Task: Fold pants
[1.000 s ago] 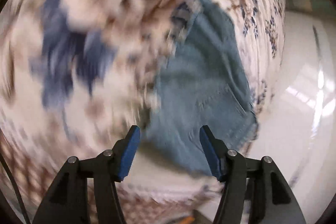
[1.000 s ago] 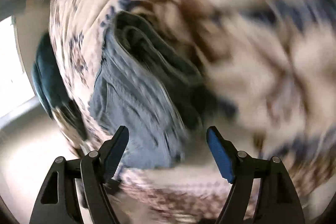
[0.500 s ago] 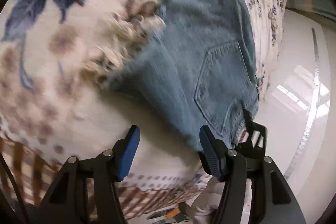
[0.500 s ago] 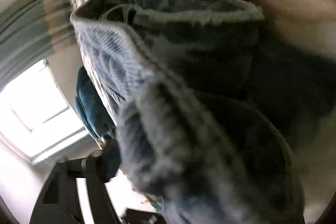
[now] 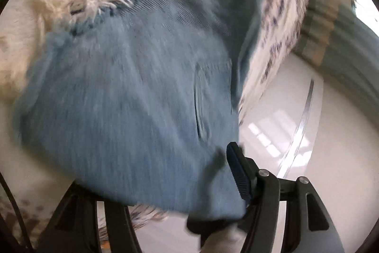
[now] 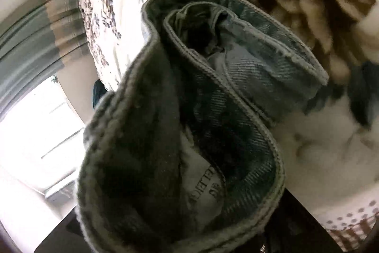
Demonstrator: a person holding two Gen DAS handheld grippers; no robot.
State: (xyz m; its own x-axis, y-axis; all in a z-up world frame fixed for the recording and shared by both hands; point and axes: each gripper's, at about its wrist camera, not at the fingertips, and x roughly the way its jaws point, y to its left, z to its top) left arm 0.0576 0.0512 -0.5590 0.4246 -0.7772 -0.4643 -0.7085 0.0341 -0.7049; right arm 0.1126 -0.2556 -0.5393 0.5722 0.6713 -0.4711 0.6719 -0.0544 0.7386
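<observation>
Your left tongs [image 5: 189,184] have the denim draped right over them now: one blue pad shows bare at the right, the other is buried under cloth, so whether they are pinching or merely under it, you cannot tell from here. Half a second ago those fingers stood spread short of the hem, with the back pocket plain ahead; now the pants [image 5: 132,96] fill that view and sit up against the fingers. Your right tongs have vanished behind the waistband [image 6: 213,91], which swallows the camera, label and inner seam close up; a second ago both blue pads were out in the open, so their state is hidden too. That reads as both ends reached and the cloth gathered, a fold likely starting, though the grip itself is a guess. Outward: the pants lie on the flowered bedspread [image 5: 279,23], close to its edge above the pale floor [image 5: 308,148]. The frayed hem [image 5: 94,4] points away from your left tongs, the waistband toward your right ones, so the long axis seems to run hem to waistband along that edge.
</observation>
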